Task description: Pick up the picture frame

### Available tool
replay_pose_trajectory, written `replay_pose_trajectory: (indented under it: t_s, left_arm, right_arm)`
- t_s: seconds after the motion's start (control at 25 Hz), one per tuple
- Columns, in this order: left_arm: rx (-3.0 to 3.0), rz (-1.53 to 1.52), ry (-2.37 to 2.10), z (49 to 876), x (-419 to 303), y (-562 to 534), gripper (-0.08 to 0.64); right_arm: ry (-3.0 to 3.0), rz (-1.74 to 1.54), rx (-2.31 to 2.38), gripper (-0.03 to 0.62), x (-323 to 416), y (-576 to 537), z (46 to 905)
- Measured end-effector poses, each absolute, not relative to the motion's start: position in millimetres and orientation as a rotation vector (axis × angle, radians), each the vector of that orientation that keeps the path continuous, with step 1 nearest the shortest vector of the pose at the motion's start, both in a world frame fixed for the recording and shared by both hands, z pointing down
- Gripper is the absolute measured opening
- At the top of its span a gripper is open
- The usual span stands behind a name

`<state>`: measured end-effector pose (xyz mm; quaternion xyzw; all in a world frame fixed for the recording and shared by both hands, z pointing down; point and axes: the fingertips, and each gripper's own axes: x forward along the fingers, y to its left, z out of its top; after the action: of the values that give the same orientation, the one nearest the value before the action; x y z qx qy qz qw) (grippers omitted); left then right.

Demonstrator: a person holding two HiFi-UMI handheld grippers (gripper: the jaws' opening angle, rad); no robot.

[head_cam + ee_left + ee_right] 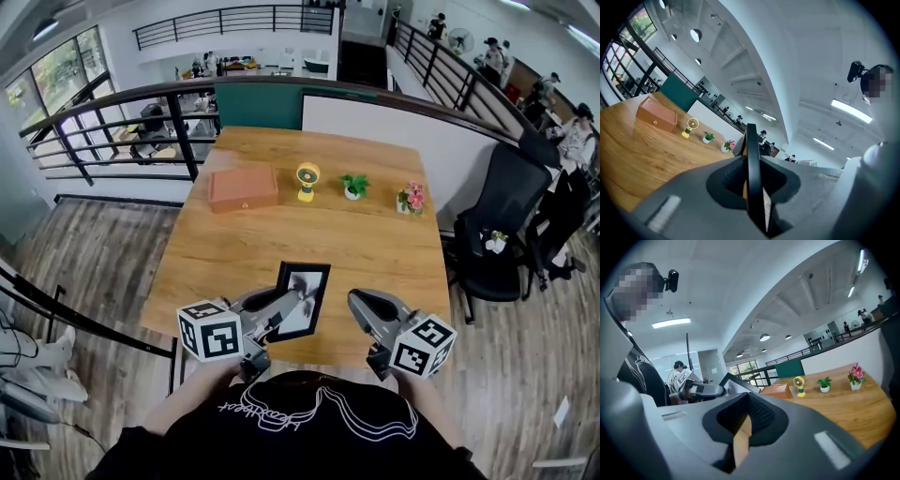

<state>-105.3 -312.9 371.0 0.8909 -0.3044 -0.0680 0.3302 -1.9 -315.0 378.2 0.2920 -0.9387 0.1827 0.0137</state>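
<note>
Four small things line the far side of the wooden surface (375, 244): a closed brown box (243, 188), yellow fan (307, 180), potted green plant (353, 186) and potted pink flowers (411, 198). Over the near edge, the left claw (298, 307) grips the black picture frame (309, 281). The right claw (356, 302) is closed and empty.

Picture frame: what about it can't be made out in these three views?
- Its image: head view, too small, and the left claw covers part of the picture frame.
- Its face: left gripper view shows only the thin black edge, seen edge-on.
- Its lower part: right gripper view, hidden behind the shut right claw's own body; only a corner shows.
- Gap to the wooden table: head view looks steeply down; cannot tell.
</note>
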Motion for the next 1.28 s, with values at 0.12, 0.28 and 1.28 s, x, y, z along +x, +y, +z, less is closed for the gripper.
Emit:
replay_pose_trajectory:
  t_s: [0.12,0.28,1.28]
  left_arm:
    - [2.294,-0.167,-0.798,385,-116,-304,0.061]
    - [2.267,-0.167,-0.803,396,-125,-294,0.061]
    - [2.303,-0.156,-0.735,386,-121,-281,0.062]
  right_arm:
    - [-2.943,0.645,0.940,0.023,-7,-308,383]
    - [-2.905,0.719,1.008,0.023,-10,-304,403]
    - [-2.862,0.772,1.113,0.023,-6,-272,406]
